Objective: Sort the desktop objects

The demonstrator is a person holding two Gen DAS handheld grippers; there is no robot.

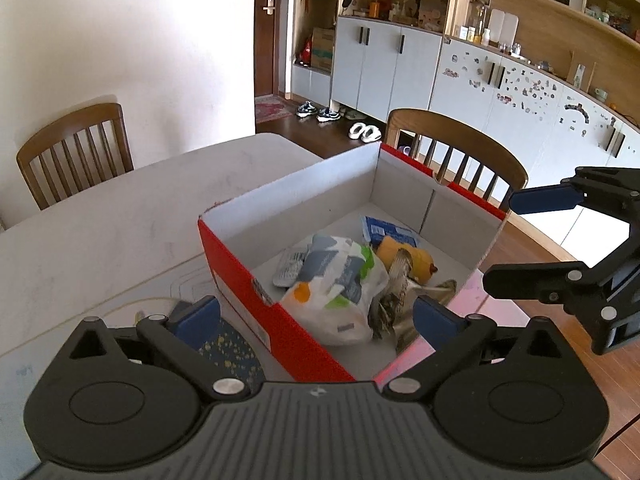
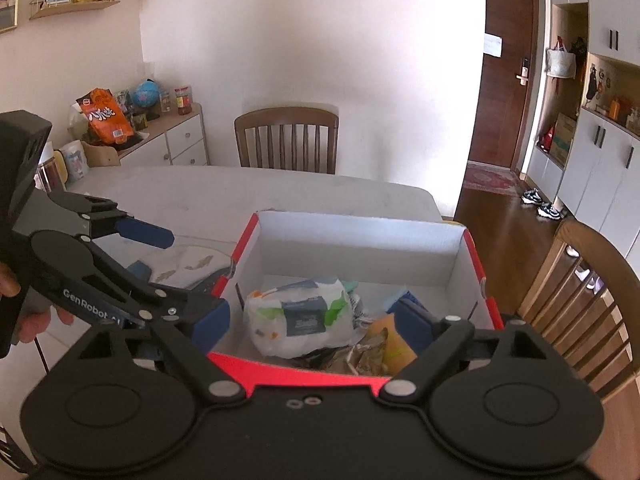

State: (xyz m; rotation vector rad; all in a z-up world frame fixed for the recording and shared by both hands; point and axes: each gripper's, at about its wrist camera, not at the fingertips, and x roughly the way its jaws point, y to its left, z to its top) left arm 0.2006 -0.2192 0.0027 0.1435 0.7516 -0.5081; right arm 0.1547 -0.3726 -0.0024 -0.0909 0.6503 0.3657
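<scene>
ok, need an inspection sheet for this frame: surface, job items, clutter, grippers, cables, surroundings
Surface: pale table, faintly scuffed, with a patterned mat left of the box.
Job's things: open red shoebox on the table, holding a white plastic bag, a blue packet, an orange-yellow item, crumpled foil wrappers and a grey remote-like item.
Clutter: nothing seen loose on the table beyond the mat.
Grippers: left gripper open, empty, at the box's near corner; right gripper open, empty, over the box's near wall.
Cables: a thin dark cord below the hand.
Surroundings: wooden chairs, white cabinets, door, shoes on the floor.
</scene>
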